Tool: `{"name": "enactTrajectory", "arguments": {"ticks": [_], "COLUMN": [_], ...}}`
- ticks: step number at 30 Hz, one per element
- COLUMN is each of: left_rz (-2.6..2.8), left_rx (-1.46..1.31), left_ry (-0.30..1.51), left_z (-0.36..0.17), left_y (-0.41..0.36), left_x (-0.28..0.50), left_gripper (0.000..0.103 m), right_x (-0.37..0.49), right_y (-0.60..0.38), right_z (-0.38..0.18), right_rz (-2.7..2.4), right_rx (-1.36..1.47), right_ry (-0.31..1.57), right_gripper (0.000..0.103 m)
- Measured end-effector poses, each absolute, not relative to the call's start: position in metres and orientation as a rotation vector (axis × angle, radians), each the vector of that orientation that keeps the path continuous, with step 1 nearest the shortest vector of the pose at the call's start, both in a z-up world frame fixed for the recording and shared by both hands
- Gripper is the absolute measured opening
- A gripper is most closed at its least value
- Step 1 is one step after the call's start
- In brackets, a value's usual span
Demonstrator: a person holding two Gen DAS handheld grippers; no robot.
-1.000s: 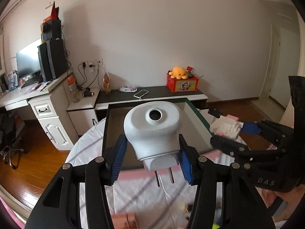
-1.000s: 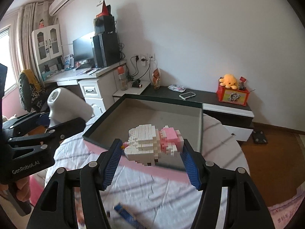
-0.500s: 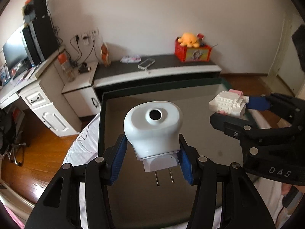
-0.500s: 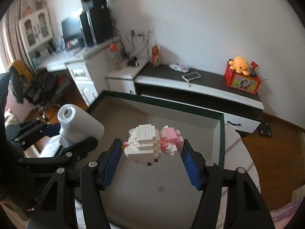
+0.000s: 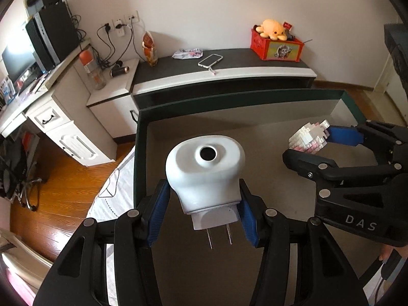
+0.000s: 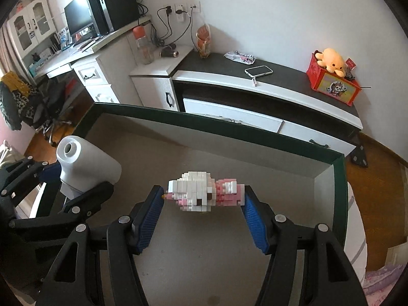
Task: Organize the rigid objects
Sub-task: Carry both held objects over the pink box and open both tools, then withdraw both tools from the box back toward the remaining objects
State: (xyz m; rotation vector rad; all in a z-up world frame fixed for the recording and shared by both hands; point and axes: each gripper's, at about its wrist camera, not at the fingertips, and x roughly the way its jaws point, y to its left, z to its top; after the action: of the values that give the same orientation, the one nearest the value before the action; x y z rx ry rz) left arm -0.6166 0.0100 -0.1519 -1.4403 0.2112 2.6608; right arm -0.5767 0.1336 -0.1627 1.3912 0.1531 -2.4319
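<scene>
White plug-in device [image 5: 205, 170] is clamped between left gripper [image 5: 204, 215] pads, prongs toward the camera, and brick figure [image 6: 204, 194] is clamped crosswise in right gripper [image 6: 202, 215], both held over the green-rimmed tray [image 6: 339, 178].

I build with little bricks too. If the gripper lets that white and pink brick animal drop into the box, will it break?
Possibly. The brick animal looks built from many tiny snapped-together bricks, so pieces might pop off. It seems stiff and light. The right gripper holds it by its ends over the box, so lowering it first seems safer.
</scene>
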Motion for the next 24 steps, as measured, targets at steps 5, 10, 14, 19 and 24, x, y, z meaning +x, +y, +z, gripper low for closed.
{"name": "enactTrajectory", "arguments": {"ticks": [5,10,14,19,24], "left_rz": [2.661,2.652,2.703,2.736,2.756], "left_rx": [-1.443,-1.386,-1.321,-1.285,-1.225], "left_ry": [0.234,0.297,0.356,0.335,0.341], "left_z": [-0.153,-0.148,-0.134,-0.115,-0.096], "left_y": [0.014,0.021,0.024,0.017,0.013], "left_x": [-0.617,-0.612,-0.603,-0.587,-0.563], "left_gripper": [0.059,0.083,0.094,0.100,0.101], "right_x": [-0.578,-0.577,-0.571,-0.557,-0.536], "right_y": [0.136,0.140,0.140,0.145,0.150], "right_z": [-0.162,-0.158,-0.147,-0.133,-0.121], "right_rz": [-2.434,-2.451,-2.456,-2.472,-2.496], "right_rx": [1.412,1.386,1.361,1.321,1.288], "right_ry": [0.130,0.083,0.071,0.037,0.015], "right_gripper": [0.064,0.064,0.078,0.081,0.084]}}
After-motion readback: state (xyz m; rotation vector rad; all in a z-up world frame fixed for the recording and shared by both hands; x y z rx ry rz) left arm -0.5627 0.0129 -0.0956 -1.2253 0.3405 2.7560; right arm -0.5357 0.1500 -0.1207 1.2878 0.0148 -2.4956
